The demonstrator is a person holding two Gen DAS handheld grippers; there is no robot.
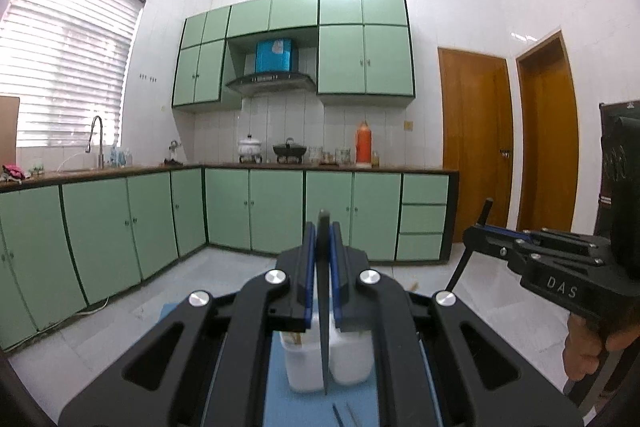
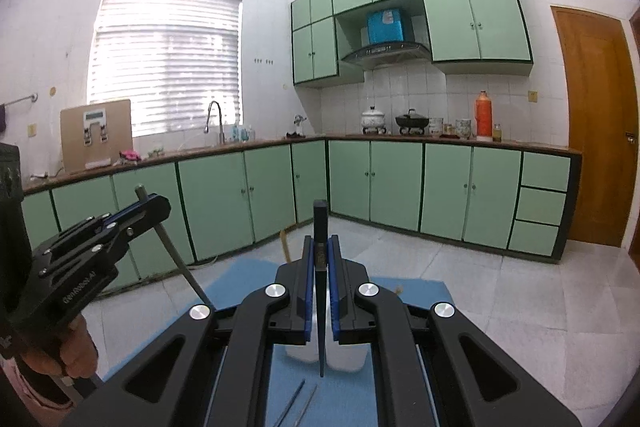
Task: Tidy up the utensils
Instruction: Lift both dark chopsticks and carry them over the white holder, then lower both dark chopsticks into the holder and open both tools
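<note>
My left gripper (image 1: 322, 231) is shut on a dark chopstick (image 1: 324, 327) that stands upright, its tip hanging over a white two-part utensil holder (image 1: 348, 359) on the blue mat (image 1: 288, 403). My right gripper (image 2: 320, 243) is shut on another dark chopstick (image 2: 320, 327), also upright, above the same white holder (image 2: 348, 359). Each gripper shows in the other's view, the right gripper (image 1: 480, 227) at the right and the left gripper (image 2: 156, 203) at the left. Two more thin chopsticks (image 2: 300, 399) lie on the mat near the front edge.
Wooden sticks (image 1: 296, 339) stand in the holder's left compartment. Beyond the mat is a tiled floor (image 2: 500, 291), green kitchen cabinets (image 1: 256, 211) with pots on the counter, and wooden doors (image 1: 476, 143) at the right.
</note>
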